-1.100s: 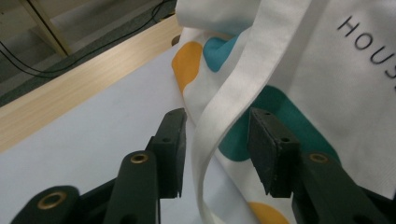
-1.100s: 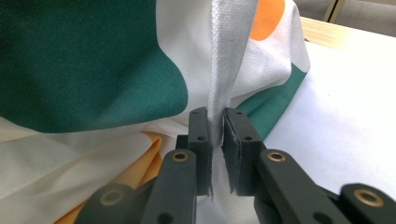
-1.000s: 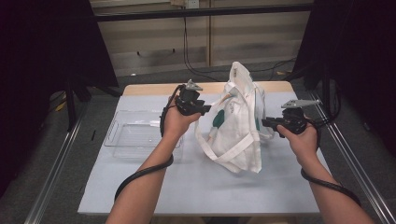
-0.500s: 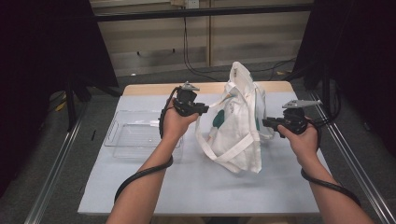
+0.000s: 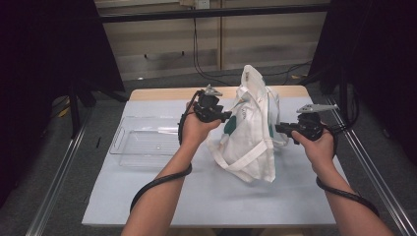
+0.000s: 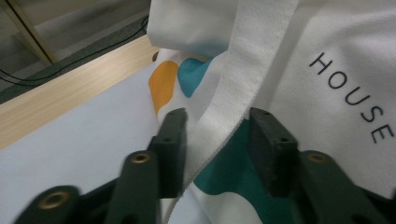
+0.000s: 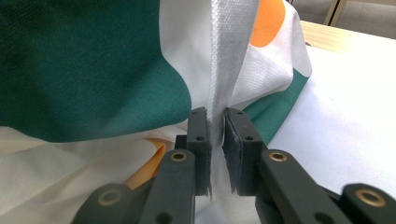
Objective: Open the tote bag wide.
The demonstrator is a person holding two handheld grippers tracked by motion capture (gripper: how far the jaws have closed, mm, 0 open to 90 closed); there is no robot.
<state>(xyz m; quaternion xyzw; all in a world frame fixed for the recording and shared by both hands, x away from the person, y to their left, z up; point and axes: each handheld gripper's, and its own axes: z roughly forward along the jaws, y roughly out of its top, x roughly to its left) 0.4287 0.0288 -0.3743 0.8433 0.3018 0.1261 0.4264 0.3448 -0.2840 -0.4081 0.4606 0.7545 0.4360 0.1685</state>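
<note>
— Looking down from the high view, what's in front of me?

— You have a white tote bag (image 5: 251,132) standing near the middle of the pale table (image 5: 206,196), slumped a little, with teal and orange patches on its cloth. Your left gripper (image 5: 227,117) is at the bag's left side, and your right gripper (image 5: 281,129) is at its right side. A clear plastic tray (image 5: 142,142) lies flat on the table to the left of the bag, near your left forearm.

— And the left gripper view?

— Your jaws stand fairly wide apart, with a white webbing strap (image 6: 233,93) of the bag running down between them. It lies against the left jaw; the right jaw is clear of it. The word HOUSE (image 6: 352,95) is printed on the cloth to the right.

— The right gripper view?

— Your jaws are narrow, pinching another white strap (image 7: 224,60) of the bag, which hangs upright between the pads. Teal and orange cloth lies behind it.
</note>
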